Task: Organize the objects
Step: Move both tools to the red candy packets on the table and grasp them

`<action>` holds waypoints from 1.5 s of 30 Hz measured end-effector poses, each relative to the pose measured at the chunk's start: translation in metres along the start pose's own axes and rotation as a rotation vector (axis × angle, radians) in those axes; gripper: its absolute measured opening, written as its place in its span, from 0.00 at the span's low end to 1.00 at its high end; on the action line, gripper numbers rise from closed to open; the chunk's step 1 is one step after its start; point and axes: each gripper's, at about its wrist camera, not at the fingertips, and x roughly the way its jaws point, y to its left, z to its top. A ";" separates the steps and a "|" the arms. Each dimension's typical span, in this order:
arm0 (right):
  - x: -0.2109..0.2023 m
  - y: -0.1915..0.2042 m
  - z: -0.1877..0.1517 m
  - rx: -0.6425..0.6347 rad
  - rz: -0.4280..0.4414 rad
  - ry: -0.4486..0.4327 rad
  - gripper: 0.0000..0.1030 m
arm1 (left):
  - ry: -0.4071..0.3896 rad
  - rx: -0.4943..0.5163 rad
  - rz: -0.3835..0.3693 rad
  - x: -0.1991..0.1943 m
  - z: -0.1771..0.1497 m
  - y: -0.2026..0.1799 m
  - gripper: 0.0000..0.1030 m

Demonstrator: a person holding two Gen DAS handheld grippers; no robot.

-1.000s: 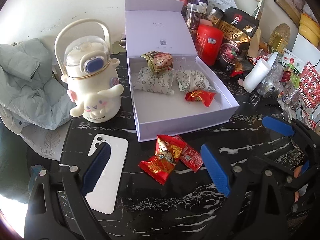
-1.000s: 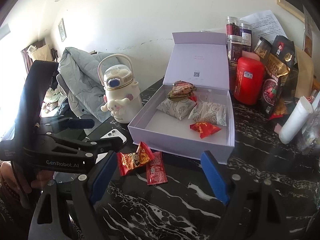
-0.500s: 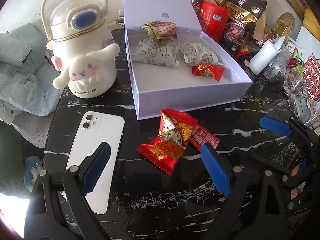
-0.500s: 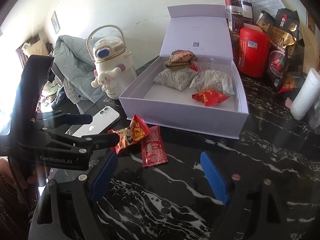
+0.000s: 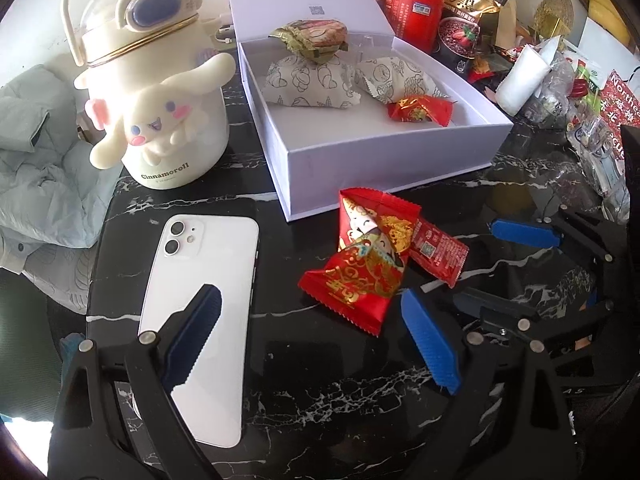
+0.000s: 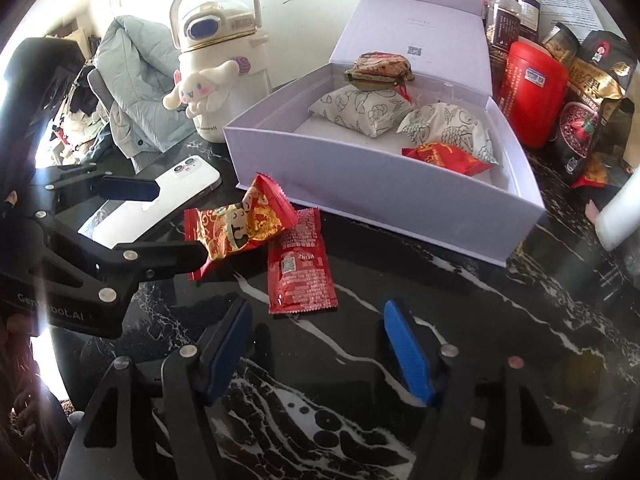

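A red and gold snack packet (image 5: 362, 268) lies on the black marble table just in front of an open lilac box (image 5: 384, 152). A small red sauce sachet (image 5: 438, 250) lies against it. Both show in the right wrist view, the packet (image 6: 240, 226) and the sachet (image 6: 300, 268). The box (image 6: 384, 196) holds two leaf-print packets, a green-brown packet and a red packet. My left gripper (image 5: 312, 340) is open, its jaws standing just short of the red and gold packet. My right gripper (image 6: 316, 350) is open and empty, just short of the sachet.
A white phone (image 5: 200, 312) lies face down under my left gripper's left finger. A white Cinnamoroll kettle (image 5: 156, 92) stands left of the box, with a grey jacket (image 5: 36, 168) beyond it. A red canister (image 6: 532, 92), jars and snack bags crowd the right side.
Both grippers have moved forward and lower toward the packet and sachet in front of the box. Both stay open. Nothing on the table has moved.
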 end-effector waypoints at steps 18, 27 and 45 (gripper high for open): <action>0.009 -0.006 0.008 -0.036 -0.005 -0.011 0.36 | -0.017 0.056 -0.046 0.011 0.010 -0.006 0.89; -0.014 -0.043 -0.016 0.114 -0.090 -0.001 0.36 | -0.027 0.091 0.006 0.026 0.023 -0.027 0.88; -0.045 -0.035 -0.054 0.163 -0.104 0.003 0.38 | -0.050 0.137 -0.067 0.023 0.014 -0.042 0.42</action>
